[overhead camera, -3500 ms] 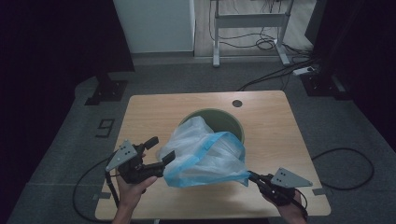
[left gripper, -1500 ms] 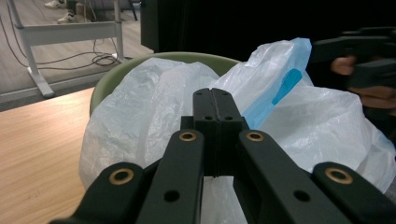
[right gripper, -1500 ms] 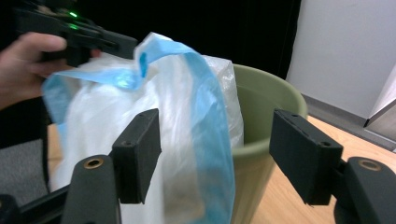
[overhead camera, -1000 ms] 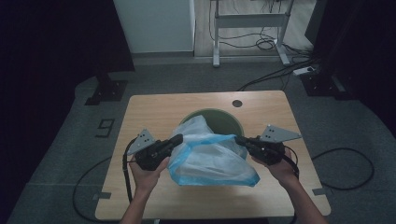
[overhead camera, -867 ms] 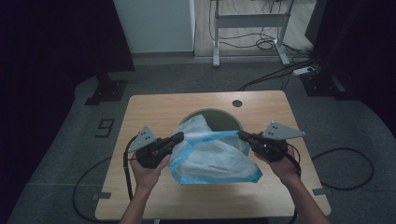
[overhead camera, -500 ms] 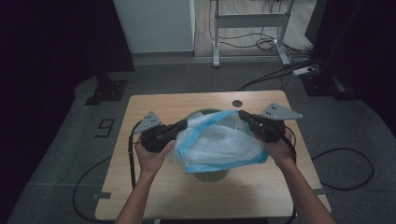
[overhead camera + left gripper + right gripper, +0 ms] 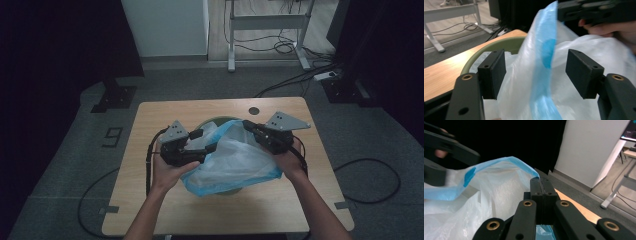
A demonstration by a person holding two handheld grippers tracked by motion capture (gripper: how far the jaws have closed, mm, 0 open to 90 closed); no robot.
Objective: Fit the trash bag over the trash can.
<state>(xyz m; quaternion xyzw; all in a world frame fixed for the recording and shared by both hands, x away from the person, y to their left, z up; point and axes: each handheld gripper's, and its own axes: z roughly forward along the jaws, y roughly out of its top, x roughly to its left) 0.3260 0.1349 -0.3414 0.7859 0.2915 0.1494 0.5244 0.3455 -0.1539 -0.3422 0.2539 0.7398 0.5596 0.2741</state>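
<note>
Plastic bag [image 7: 235, 162] over bin [image 7: 496, 46], right claw [image 7: 540, 185] clamping its rim, left claw [image 7: 536, 72] just opened.

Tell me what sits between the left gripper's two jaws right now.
In the left gripper view, the blue-edged rim of the plastic bag runs between the left gripper's jaws, which have just been opening; the pads stand clear of it.

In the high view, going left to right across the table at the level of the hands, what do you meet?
Left gripper with jaws apart → white plastic bag with blue rim → right gripper pinching the bag's rim → bare table.
</note>
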